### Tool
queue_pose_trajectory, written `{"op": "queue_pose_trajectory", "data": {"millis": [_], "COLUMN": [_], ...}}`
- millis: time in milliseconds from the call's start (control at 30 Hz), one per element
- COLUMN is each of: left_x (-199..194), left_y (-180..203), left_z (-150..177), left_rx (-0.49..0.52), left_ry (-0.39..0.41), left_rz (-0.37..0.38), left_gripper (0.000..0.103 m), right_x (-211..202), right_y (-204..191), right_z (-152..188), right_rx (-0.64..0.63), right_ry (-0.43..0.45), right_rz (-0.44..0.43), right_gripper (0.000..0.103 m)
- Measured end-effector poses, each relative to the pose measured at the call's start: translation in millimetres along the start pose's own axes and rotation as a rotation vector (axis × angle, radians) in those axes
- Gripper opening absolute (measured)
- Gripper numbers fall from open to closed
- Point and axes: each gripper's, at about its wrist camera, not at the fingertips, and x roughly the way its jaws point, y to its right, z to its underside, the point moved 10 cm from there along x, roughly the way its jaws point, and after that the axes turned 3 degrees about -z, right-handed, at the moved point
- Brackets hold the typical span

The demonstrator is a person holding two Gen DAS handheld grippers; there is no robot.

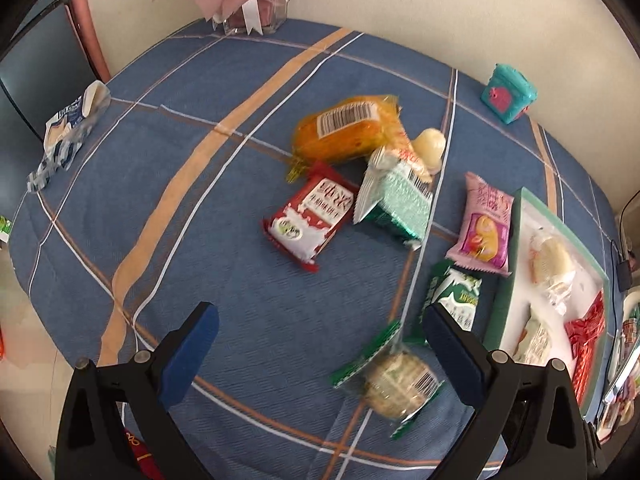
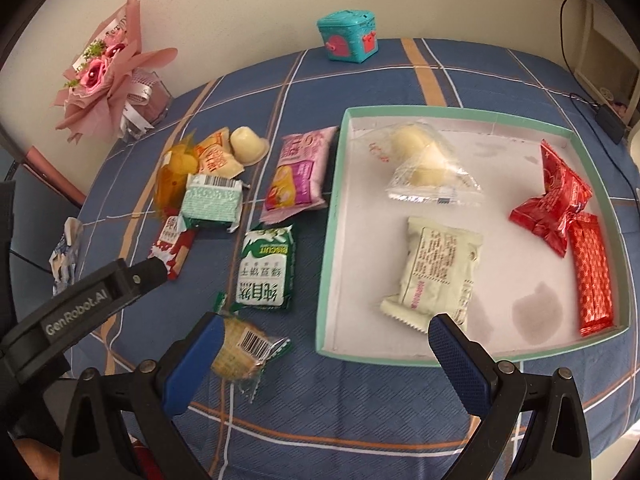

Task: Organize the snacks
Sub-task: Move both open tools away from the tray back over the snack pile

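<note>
Blue plaid tablecloth (image 2: 360, 408) holds a green-rimmed tray (image 2: 332, 216) beside scattered snacks (image 2: 267, 268).

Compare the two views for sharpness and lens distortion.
Left wrist view: slight motion blur softens the red packet and the print on the snacks; the tablecloth stripes bow. Right wrist view: sharper, barcodes readable; the tray edges curve, and dark corners frame both views.

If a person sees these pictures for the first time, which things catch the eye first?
First, the green-rimmed tray on the right of the blue plaid tablecloth, holding shiny red packets at its right side. Left of it lies a loose cluster of snacks, with the orange packet brightest. Behind, a pink bouquet and a teal box stand near the wall.
</note>
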Motion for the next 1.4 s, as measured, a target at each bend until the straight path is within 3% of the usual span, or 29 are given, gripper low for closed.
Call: {"op": "queue_pose_trajectory", "data": {"millis": [400, 767, 1133, 1400], "left_x": [12.9, 27.5, 32.1, 34.8], "left_y": [-2.4, -2.6, 27.6, 61.4], "left_z": [24.6, 29.0, 35.4, 49.7], "left_rx": [0.012, -0.006, 0.062, 0.15], "left_ry": [-0.08, -0.139, -0.168, -0.195], "left_rz": [0.02, 0.053, 0.08, 0.08], "left_gripper": [0.1, 0.1, 0.1, 0.1], "right_x": [5.1, 9.9, 5.1, -2.4], "right_y": [-12.2, -18.2, 23.0, 64.1], "right_z": [23.9, 30.8, 23.6, 20.7], "right_rx": [0.027, 0.051, 0.11, 0.206], "right_ry": [-0.053, -0.079, -0.076, -0.081], "right_rz": [-0.023, -0.04, 0.071, 0.095], "right_gripper": [0.103, 0.093, 0.089, 0.089]}}
